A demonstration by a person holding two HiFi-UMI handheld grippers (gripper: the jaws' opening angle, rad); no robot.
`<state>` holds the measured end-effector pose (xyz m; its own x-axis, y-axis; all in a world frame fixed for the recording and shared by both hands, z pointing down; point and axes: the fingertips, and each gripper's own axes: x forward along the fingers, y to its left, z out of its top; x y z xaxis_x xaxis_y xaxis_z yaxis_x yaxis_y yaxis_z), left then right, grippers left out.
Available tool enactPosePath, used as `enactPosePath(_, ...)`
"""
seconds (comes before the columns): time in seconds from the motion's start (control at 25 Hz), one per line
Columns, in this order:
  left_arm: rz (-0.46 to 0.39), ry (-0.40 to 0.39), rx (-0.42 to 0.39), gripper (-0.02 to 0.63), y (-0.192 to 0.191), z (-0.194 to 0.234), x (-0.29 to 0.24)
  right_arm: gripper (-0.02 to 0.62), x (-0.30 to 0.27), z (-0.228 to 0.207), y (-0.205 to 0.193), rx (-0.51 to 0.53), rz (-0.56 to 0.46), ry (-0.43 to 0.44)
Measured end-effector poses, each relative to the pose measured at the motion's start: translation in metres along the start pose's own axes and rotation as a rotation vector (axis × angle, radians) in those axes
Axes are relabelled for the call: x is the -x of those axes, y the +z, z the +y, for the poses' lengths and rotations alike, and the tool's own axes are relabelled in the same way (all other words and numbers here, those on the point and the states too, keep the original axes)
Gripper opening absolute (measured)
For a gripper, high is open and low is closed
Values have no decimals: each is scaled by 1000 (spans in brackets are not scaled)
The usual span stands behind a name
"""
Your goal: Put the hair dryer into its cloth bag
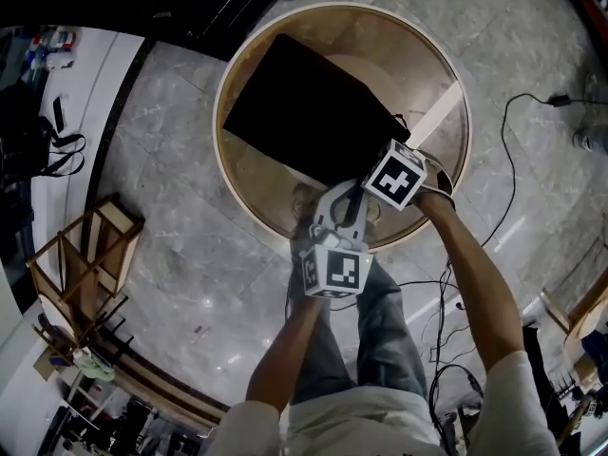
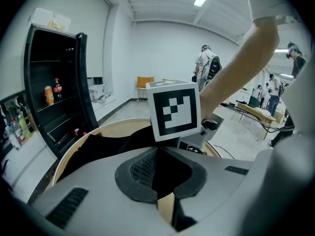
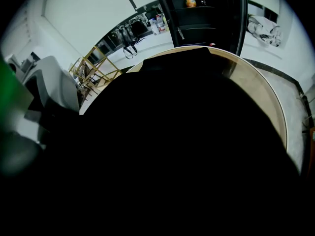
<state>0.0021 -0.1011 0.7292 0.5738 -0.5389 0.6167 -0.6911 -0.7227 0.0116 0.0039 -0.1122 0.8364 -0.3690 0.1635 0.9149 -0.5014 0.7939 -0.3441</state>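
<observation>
Head view. A round wooden bench (image 1: 249,180) is seen from above on a marble floor. A black cloth bag (image 1: 304,112) lies flat across it, one corner reaching toward the near rim. Both grippers are held at that near corner. The left gripper (image 1: 342,202) is pointed at the bag's edge, and the right gripper (image 1: 375,167) sits just beside it, with its front end lost under the black cloth. The hair dryer cannot be made out. A wooden frame rack (image 1: 85,255) stands well apart at the left.

Left gripper view. The grey jaws are pressed nearly together, and a fold of the black bag is pinched between their pads. Bare wood shows just below the fold. The right gripper's marker cube (image 2: 174,112) is seen close ahead, just past the jaws. A black shelf unit (image 2: 54,82) with bottles stands at the left, beyond the bench.

Right gripper view. Nearly the whole picture is covered by black cloth, so these jaws are not shown and their state cannot be told. Only the far rim of the bench and the shelf unit are visible above the cloth.
</observation>
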Motion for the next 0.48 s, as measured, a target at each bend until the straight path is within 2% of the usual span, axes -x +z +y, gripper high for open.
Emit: enactPosePath(0.48, 12, -10, 78, 38, -13, 2, -1, 198, -17, -8, 2, 13, 44, -32)
